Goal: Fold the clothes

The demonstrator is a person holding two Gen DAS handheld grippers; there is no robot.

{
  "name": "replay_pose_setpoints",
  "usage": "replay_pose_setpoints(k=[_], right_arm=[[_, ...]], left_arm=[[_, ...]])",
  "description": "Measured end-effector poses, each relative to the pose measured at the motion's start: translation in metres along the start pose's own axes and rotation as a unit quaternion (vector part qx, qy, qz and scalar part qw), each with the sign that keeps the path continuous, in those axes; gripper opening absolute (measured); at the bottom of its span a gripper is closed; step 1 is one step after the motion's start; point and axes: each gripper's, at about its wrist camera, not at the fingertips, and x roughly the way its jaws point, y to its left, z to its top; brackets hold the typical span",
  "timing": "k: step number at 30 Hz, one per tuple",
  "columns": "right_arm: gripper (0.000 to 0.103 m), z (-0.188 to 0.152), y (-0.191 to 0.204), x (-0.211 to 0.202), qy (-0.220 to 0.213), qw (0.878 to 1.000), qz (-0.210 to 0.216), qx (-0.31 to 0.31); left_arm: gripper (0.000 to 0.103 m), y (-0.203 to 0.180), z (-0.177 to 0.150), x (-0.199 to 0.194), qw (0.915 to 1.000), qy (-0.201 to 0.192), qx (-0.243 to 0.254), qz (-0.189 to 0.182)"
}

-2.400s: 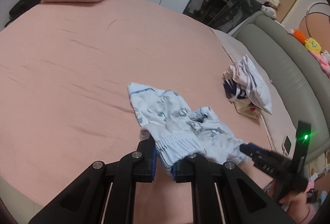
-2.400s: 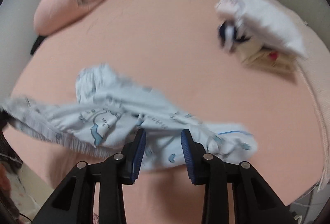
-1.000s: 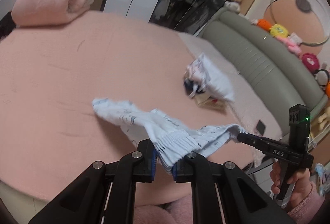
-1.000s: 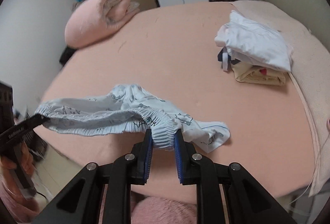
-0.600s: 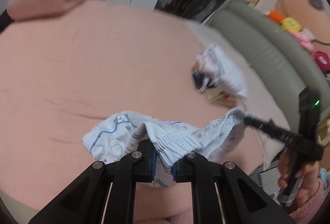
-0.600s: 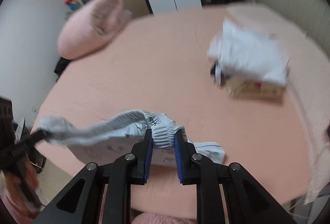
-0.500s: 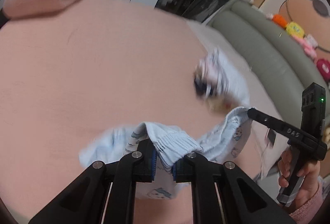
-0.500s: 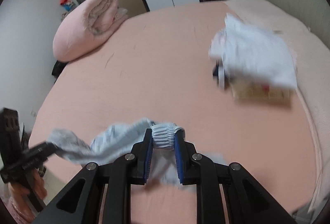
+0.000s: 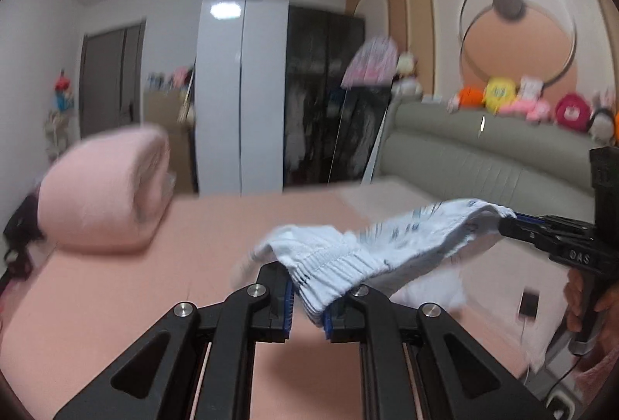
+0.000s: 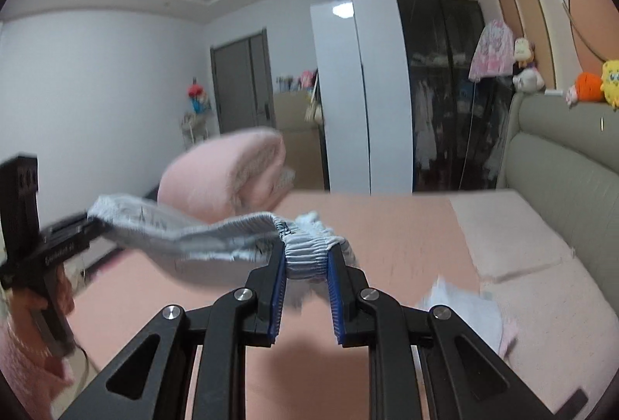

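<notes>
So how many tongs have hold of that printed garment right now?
2. The left tongs pinch the printed garment at its elastic waistband near the camera; the right tongs clamp the other end of that waistband.

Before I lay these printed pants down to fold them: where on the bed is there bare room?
The bare pink sheet between the rolled pink blanket and the grey headboard is free. It is crowded at the right, where a folded pile lies. Both tongs hold the pants.
</notes>
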Motion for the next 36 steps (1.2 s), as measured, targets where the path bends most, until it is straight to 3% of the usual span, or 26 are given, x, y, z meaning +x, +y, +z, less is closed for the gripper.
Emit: replay_pose_setpoints(k=[2, 4, 6, 8, 10, 14, 17, 26, 29, 31, 34, 36], right_arm=[[0.018, -0.058, 0.0, 0.021, 0.055, 0.998, 0.002, 0.013], [0.018, -0.116, -0.001, 0.041, 0.111, 0.994, 0.004, 0.026], [0.018, -0.176, -0.003, 0.066, 0.169, 0.985, 0.005, 0.04], [0.018, -0.246, -0.008, 0.103, 0.245, 0.969, -0.008, 0.035], [0.018, -0.299, -0.008, 0.13, 0.309, 0.951, -0.012, 0.026], [0.018, -0.327, -0.005, 0.137, 0.335, 0.942, -0.019, 0.02], [0.018, -0.324, -0.007, 0.14, 0.347, 0.937, -0.009, 0.027], [0.021, -0.332, -0.005, 0.13, 0.347, 0.937, -0.012, 0.028], [0.021, -0.324, 0.003, 0.115, 0.331, 0.943, -0.019, 0.001], [0.021, -0.318, 0.009, 0.106, 0.321, 0.947, -0.022, -0.019], [0.021, -0.315, 0.015, 0.104, 0.323, 0.946, -0.016, -0.035], [0.021, -0.315, 0.015, 0.113, 0.328, 0.944, -0.011, -0.035]], left_arm=[[0.009, 0.009, -0.062, 0.019, 0.9978, 0.062, -0.021, -0.006], [0.01, 0.016, -0.134, 0.051, 0.9901, 0.136, -0.033, -0.005], [0.01, 0.018, -0.202, 0.084, 0.976, 0.215, -0.034, -0.005], [0.01, 0.018, -0.263, 0.114, 0.9566, 0.29, -0.028, -0.004], [0.01, 0.014, -0.295, 0.125, 0.9438, 0.33, -0.019, -0.001], [0.011, 0.016, -0.303, 0.118, 0.9429, 0.331, -0.036, -0.005], [0.012, 0.016, -0.304, 0.116, 0.943, 0.33, -0.037, -0.013], [0.015, 0.029, -0.32, 0.107, 0.9429, 0.329, -0.051, -0.003], [0.03, 0.029, -0.314, 0.102, 0.9422, 0.331, -0.049, 0.018], [0.052, 0.03, -0.31, 0.094, 0.9451, 0.322, -0.048, 0.027], [0.053, 0.032, -0.304, 0.081, 0.9532, 0.299, -0.035, 0.026], [0.053, 0.02, -0.298, 0.086, 0.9566, 0.291, 0.003, 0.011]])
